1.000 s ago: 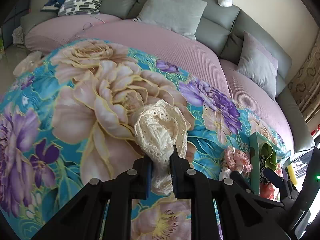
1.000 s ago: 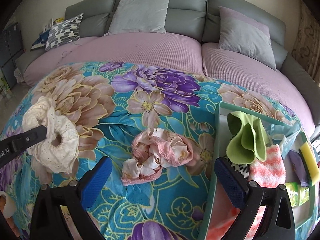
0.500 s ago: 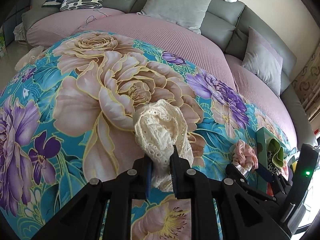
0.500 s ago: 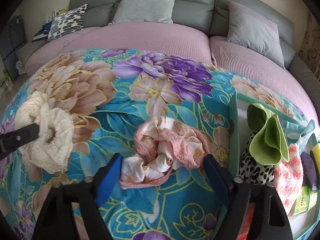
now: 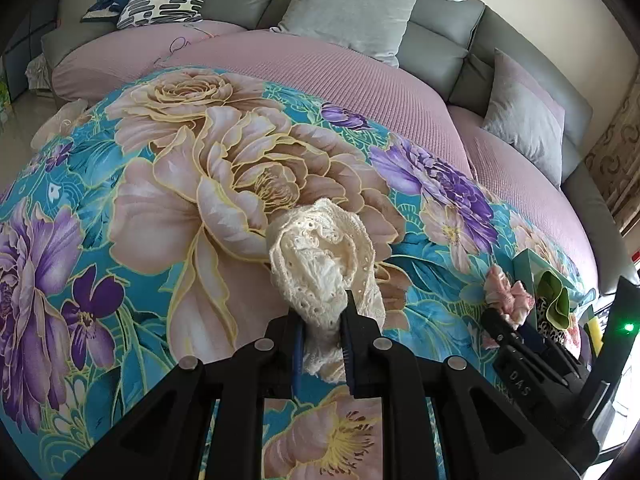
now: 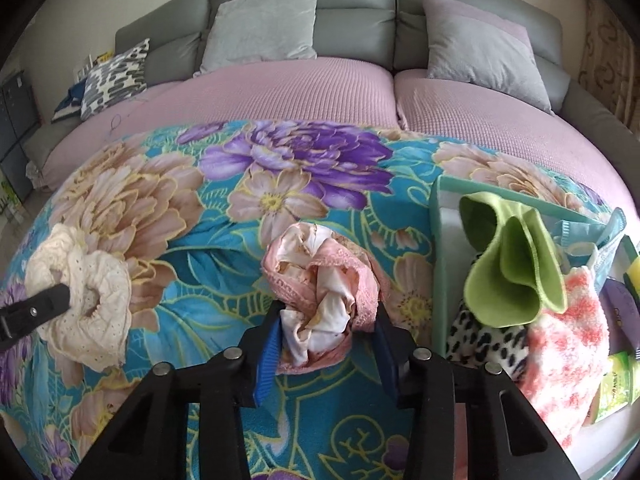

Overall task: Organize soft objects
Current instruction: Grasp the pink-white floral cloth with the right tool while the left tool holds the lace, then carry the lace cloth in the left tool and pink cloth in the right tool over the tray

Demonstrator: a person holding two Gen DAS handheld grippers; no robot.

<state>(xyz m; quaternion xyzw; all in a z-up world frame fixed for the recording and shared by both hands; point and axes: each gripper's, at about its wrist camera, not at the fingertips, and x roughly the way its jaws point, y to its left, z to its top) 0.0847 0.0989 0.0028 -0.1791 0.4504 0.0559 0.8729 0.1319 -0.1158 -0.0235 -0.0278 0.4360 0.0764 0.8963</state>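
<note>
A cream lace cloth (image 5: 320,248) hangs bunched just above the floral blanket (image 5: 152,208), and my left gripper (image 5: 322,320) is shut on its lower end. The right wrist view shows the same cream cloth (image 6: 88,300) at the left. A crumpled pink and white lace cloth (image 6: 320,276) lies on the blanket beside a teal bin (image 6: 438,240). My right gripper (image 6: 326,320) straddles this pink cloth; its jaws are closing and both blue pads press its sides.
The teal bin holds a green cloth (image 6: 512,264), a spotted cloth (image 6: 480,340) and a fluffy pink cloth (image 6: 568,344). Behind the blanket lie a mauve mattress (image 6: 300,88), grey cushions (image 6: 260,20) and a patterned pillow (image 6: 112,80).
My right gripper moved forward and down over the pink cloth, and its wide-open jaws closed in onto the cloth's sides. The left gripper kept still, holding the cream cloth.
</note>
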